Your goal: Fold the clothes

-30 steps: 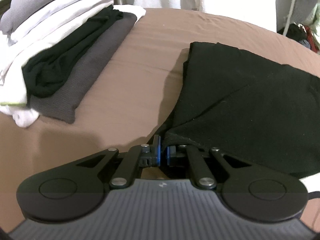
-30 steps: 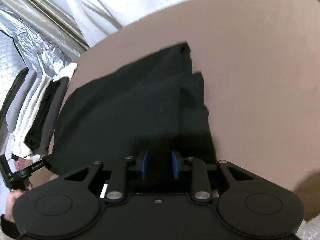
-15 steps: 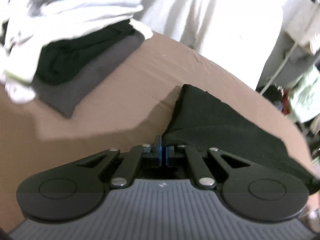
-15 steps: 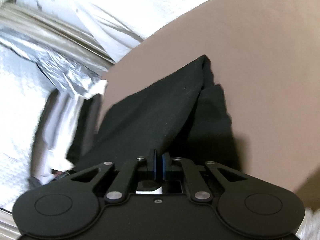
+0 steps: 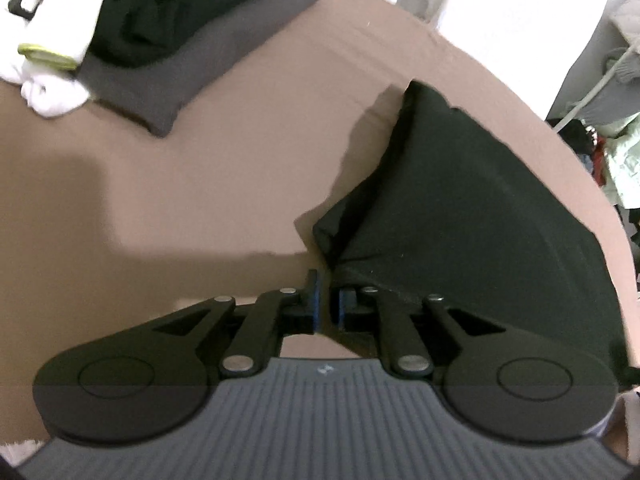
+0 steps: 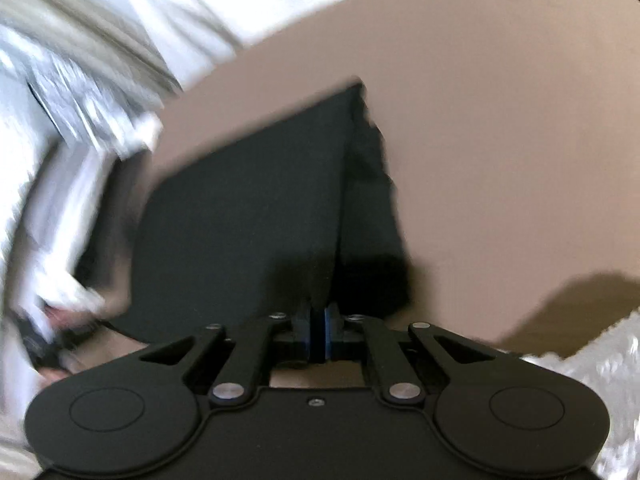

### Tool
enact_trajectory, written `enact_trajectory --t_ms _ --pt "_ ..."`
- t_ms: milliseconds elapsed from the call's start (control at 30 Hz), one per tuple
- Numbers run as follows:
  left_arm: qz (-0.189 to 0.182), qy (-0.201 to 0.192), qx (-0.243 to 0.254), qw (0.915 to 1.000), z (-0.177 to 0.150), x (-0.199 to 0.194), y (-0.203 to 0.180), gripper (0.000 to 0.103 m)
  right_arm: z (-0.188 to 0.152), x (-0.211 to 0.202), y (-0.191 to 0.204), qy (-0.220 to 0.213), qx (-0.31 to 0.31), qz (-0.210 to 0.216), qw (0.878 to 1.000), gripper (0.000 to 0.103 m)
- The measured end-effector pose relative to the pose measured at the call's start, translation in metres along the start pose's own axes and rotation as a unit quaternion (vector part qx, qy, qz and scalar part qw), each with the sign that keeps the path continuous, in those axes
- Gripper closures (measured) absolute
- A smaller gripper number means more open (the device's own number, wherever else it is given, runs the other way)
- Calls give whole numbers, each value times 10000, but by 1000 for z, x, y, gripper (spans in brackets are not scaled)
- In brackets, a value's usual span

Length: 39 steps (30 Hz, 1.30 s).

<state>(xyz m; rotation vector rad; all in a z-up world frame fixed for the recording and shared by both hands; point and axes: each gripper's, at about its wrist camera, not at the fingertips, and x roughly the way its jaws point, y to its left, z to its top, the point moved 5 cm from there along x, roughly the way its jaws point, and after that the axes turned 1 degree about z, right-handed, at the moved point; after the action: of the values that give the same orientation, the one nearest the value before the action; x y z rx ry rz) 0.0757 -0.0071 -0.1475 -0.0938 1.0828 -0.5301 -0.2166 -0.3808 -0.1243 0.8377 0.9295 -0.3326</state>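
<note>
The black garment (image 5: pixel 460 208) lies on a brown surface (image 5: pixel 208 184), a bed or a table, I cannot tell which. In the left wrist view it fills the area from about two to four o'clock. One corner is lifted off the brown surface and runs down toward the left tongs (image 5: pixel 327 304) at the bottom centre.

The jaws of the left tongs are opening. A narrow gap shows between the blue pads (image 5: pixel 316 305), and the cloth corner sits right at that gap. Motion blur hides whether the pads press on it, so I cannot tell if the corner is held.

In the right wrist view the same black garment (image 6: pixel 256 216) rises like a tent from the brown surface (image 6: pixel 500 120), its sharp fold ridge running from about twelve o'clock down to the right tongs (image 6: pixel 319 334). Those jaws are also easing apart, yet the dark fabric is pinched between the blue pads (image 6: pixel 328 332), so the right tongs grasp the garment edge.

A stack of folded clothes (image 5: pixel 160 52), grey, black and white, sits at about ten o'clock in the left wrist view, well apart from the black garment.
</note>
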Motion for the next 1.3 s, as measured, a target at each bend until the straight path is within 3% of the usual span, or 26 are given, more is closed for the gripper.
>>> enact_trajectory --t_ms 67,133,167,200,267,367,533,600,667,700,733,800,867,933,1000,1033,1100,1133,1167,1267,1300 --pt "53 -11 96 9999 0 -1 -2 76 0 15 -8 161 79 -640 9978 85" --pt "68 -79 5 9999 3 -7 6 62 7 12 -4 -86 117 -519 9985 80" --pt "59 -162 -147 9997 3 -12 10 60 11 8 -1 -233 136 -423 9987 65" --pt "79 -364 -435 9984 5 -21 17 59 16 5 1 -362 134 -381 9985 59" --pt "12 -873 -1031 9908 5 -38 26 43 28 0 6 -506 -20 -373 9980 55" --pt "-122 -1160 -1163 9863 6 -47 21 43 58 -1 17 -540 -389 -296 9973 54" --pt "345 -1540 -880 9835 7 -61 4 43 115 8 35 -712 -999 -41 9924 47" --pt "365 -1362 -884 9860 2 -62 3 39 129 16 38 -796 -1091 -5 9908 47" --pt "722 -664 -654 9930 -5 -52 5 22 129 21 33 -780 -1054 -17 9914 46" --pt "914 -240 -504 9942 -10 -44 7 21 130 24 30 -772 -1036 -23 9916 46" --pt "1056 33 -392 9936 -15 -38 9 22 129 27 25 -713 -908 62 9933 46" --pt "1070 28 -351 9936 -18 -40 8 23 112 31 0 -324 -16 613 9976 46" --pt "907 -193 -355 9951 -13 -51 0 23 91 33 -23 72 703 958 9929 46" --pt "758 -522 -205 9955 -6 -65 -16 23 74 31 -36 253 808 888 9924 46" --pt "698 -1013 292 9920 3 -81 -44 23 64 26 -45 284 927 768 9923 46" --pt "681 -1373 809 9849 4 -90 -64 21 59 24 -49 289 1012 769 9915 44" --pt "280 -1931 2135 9573 -6 -99 -115 17 55 28 -49 324 1162 930 9883 32" --pt "25 -1813 2373 9544 -12 -90 -133 16 54 33 -48 375 1207 938 9875 24" --pt "-186 -1569 2428 9571 -15 -78 -148 16 52 38 -47 435 1263 957 9864 22" --pt "-937 -864 2407 9622 -30 -42 -186 18 45 50 -44 603 1375 1005 9835 22" --pt "-1248 -621 2418 9603 -38 -31 -199 18 43 50 -41 635 1280 1000 9847 22"
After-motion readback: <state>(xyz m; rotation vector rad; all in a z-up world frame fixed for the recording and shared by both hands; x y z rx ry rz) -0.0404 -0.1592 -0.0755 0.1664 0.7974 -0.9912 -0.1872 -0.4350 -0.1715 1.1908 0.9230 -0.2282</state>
